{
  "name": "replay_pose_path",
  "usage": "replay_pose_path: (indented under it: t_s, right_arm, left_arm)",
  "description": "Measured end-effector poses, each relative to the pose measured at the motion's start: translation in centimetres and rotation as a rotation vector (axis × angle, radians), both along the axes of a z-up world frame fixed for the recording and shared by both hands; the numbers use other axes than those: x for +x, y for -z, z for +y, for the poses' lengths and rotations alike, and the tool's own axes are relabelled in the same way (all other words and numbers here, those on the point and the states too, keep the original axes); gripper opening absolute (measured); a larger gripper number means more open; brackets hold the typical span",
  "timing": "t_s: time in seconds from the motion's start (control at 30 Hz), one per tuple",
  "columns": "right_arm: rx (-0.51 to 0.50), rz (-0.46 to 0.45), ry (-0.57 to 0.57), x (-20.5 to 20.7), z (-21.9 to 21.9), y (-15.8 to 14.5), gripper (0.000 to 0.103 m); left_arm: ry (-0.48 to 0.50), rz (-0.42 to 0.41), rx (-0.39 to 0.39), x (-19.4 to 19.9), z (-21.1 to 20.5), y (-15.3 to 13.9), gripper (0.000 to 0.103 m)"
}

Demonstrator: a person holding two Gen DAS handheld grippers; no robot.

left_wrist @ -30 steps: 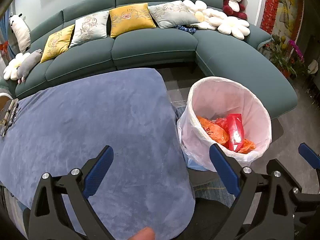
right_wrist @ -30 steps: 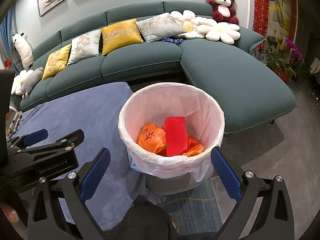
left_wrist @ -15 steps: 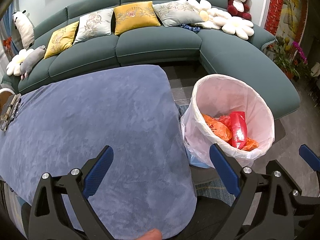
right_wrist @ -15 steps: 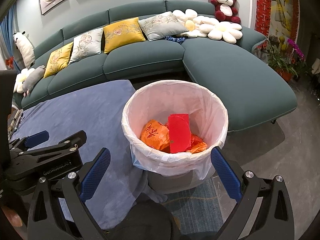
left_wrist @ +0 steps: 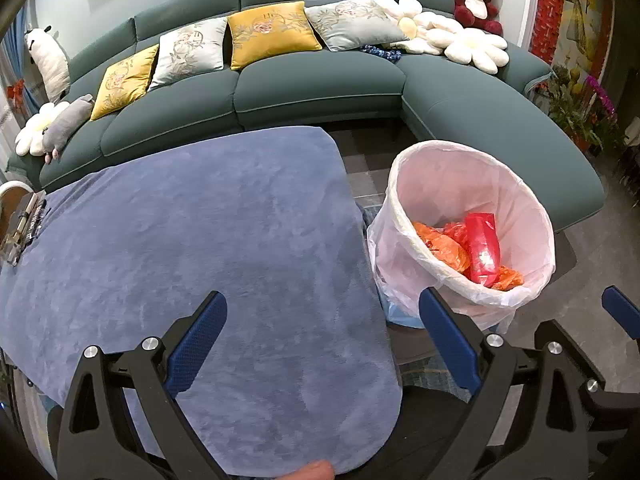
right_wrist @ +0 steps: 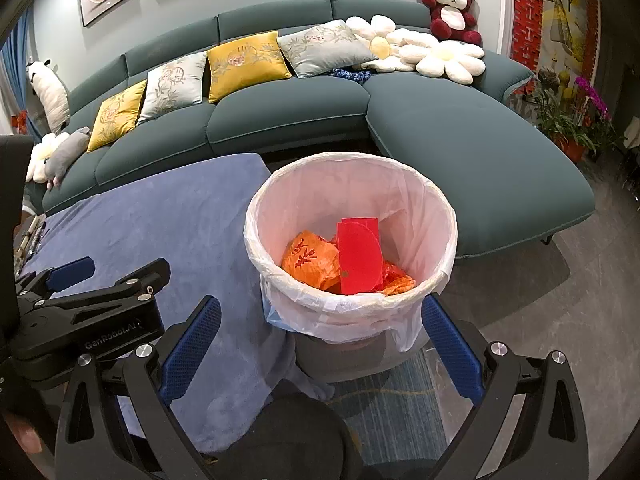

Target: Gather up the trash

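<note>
A trash bin (right_wrist: 436, 216) lined with a white bag stands on the floor right of the table; it also shows in the left wrist view (left_wrist: 532, 216). Inside lie a red envelope (right_wrist: 358, 254) and crumpled orange bags (right_wrist: 306, 260), seen also in the left wrist view as the envelope (left_wrist: 484, 246) and bags (left_wrist: 442, 244). My left gripper (left_wrist: 322, 328) is open and empty above the blue tablecloth (left_wrist: 200, 232). My right gripper (right_wrist: 320, 330) is open and empty, above the bin's near rim. The left gripper's body (right_wrist: 80, 312) shows at the left of the right wrist view.
A green sectional sofa (left_wrist: 316, 80) with cushions and plush toys curves behind the table and bin. Small metal items (left_wrist: 22, 228) lie at the table's far left edge. Potted flowers (right_wrist: 576, 120) stand at the right. A patterned rug (right_wrist: 400, 404) lies under the bin.
Both grippers have drawn slightly back and up, so the bin and table appear a little farther away. Both stay open and empty. The trash in the bin has not moved.
</note>
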State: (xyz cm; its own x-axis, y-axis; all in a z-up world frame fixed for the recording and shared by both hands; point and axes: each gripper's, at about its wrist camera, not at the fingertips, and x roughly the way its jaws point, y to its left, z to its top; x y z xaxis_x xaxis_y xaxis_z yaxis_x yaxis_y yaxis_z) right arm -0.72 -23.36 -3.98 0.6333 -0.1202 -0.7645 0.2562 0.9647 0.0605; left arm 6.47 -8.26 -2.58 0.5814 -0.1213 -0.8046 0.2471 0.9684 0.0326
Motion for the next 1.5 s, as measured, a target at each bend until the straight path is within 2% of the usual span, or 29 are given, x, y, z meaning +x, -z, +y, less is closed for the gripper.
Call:
replay_pose_path:
  t_s: [0.57, 0.83, 1.33, 1.5]
  right_arm:
    - [0.003, 0.024, 0.014, -0.4, -0.3, 1.1, 0.097]
    - [0.006, 0.031, 0.018, -0.3, -0.4, 1.3, 0.097]
    - [0.007, 0.035, 0.017, -0.3, -0.5, 1.5, 0.097]
    - [0.008, 0.033, 0.020, -0.3, -0.5, 1.5, 0.097]
  left_arm:
    - [-0.023, 0.012, 0.020, -0.3, 0.4, 1.0, 0.092]
    - [0.002, 0.017, 0.027, -0.6, 0.1, 1.2, 0.092]
    - [0.012, 0.045, 0.024, -0.4, 0.2, 1.6, 0.092]
    - [0.021, 0.044, 0.002, -0.5, 0.1, 1.6, 0.092]
